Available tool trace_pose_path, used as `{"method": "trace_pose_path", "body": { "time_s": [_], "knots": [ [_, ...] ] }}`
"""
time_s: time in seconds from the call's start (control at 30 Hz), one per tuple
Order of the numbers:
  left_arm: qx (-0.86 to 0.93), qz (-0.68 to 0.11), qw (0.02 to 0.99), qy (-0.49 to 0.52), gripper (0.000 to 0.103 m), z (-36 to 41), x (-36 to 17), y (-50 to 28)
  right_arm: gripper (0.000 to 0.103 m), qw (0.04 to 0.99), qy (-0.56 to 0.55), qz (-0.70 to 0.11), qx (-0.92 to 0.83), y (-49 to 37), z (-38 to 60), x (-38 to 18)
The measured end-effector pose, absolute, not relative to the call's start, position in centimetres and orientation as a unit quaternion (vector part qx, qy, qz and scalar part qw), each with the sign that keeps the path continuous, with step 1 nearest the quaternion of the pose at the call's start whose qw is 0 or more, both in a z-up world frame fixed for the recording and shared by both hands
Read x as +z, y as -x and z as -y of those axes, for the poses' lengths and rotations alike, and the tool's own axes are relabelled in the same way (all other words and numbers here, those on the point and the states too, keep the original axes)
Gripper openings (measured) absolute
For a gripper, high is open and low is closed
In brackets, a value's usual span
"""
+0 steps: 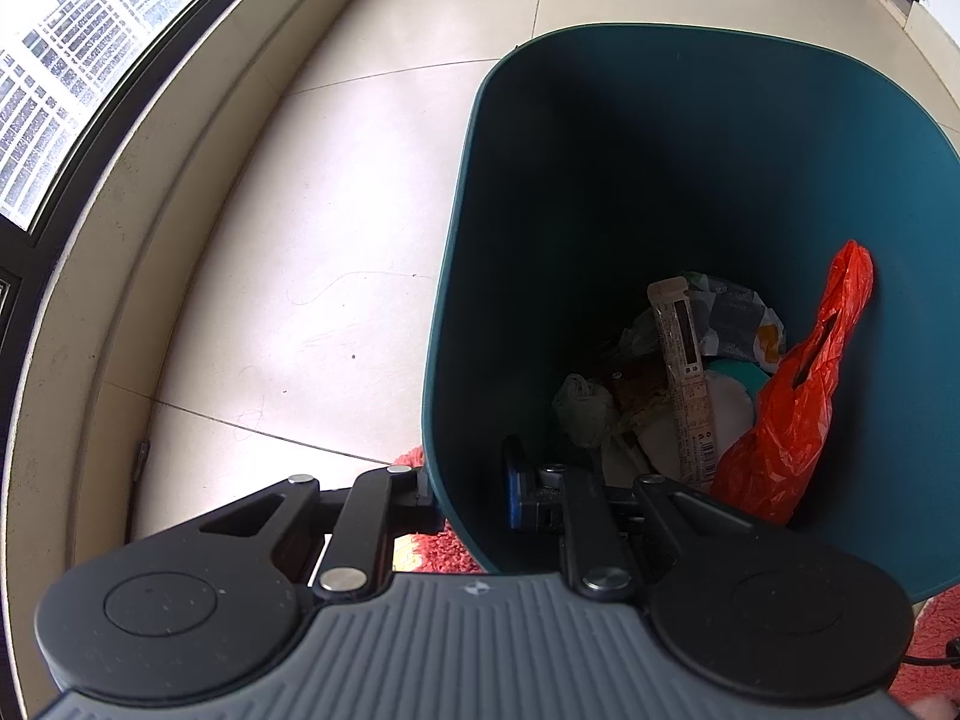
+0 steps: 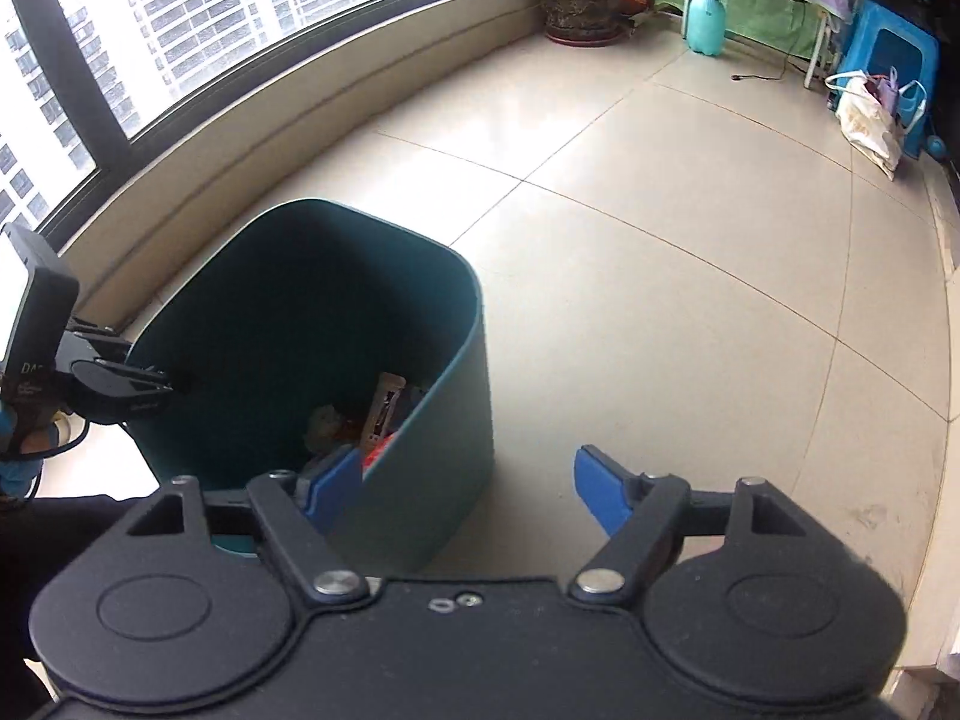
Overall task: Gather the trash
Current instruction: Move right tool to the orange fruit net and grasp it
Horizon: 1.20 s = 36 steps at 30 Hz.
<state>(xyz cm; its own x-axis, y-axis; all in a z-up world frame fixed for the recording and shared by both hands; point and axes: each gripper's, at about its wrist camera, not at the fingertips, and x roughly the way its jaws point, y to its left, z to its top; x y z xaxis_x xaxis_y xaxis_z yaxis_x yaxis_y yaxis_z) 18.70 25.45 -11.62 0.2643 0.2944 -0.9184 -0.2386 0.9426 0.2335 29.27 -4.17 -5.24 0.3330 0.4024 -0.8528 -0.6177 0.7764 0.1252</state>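
A dark teal trash bin stands on the tiled floor and holds trash: an orange plastic bag, a long snack wrapper and crumpled wrappers. My left gripper is shut on the bin's near wall, one finger outside and one inside. In the right wrist view the bin is at lower left, and my left gripper grips its left rim. My right gripper is open and empty; its left finger is inside the bin's near corner, its right finger over the floor.
A curved window ledge runs along the left. A red shaggy mat lies under the bin's near side. At the far end stand a plant pot, a turquoise spray bottle, a blue stool and a white bag.
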Motion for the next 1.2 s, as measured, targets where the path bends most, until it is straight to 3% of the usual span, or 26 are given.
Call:
{"method": "trace_pose_path", "body": {
  "time_s": [0.27,0.43,0.93,1.0,1.1,1.2],
  "knots": [
    [0.174,-0.587,0.79,-0.029,0.017,-25.3,-12.0,-19.0,0.091,0.832,0.018,-0.53,0.161,-35.0,15.7,-9.5],
    [0.174,-0.595,0.783,-0.038,0.017,-25.0,-12.5,-19.1,0.096,0.82,-0.02,-0.566,0.083,-37.9,20.4,-15.0],
    [0.184,-0.61,0.77,-0.04,0.017,-24.8,-13.1,-19.9,0.095,0.776,-0.062,-0.628,0.018,-43.1,21.2,-30.1],
    [0.185,-0.611,0.769,-0.041,0.017,-24.8,-13.2,-20.0,0.092,0.774,-0.063,-0.631,0.01,-43.4,21.2,-31.1],
    [0.187,-0.613,0.767,-0.041,0.018,-24.8,-13.3,-20.1,0.078,0.77,-0.067,-0.635,0.002,-43.7,21.2,-32.2],
    [0.189,-0.613,0.766,-0.042,0.018,-24.7,-13.3,-20.2,0.057,0.768,-0.066,-0.637,-0.001,-43.7,21.1,-32.4]
  ]
}}
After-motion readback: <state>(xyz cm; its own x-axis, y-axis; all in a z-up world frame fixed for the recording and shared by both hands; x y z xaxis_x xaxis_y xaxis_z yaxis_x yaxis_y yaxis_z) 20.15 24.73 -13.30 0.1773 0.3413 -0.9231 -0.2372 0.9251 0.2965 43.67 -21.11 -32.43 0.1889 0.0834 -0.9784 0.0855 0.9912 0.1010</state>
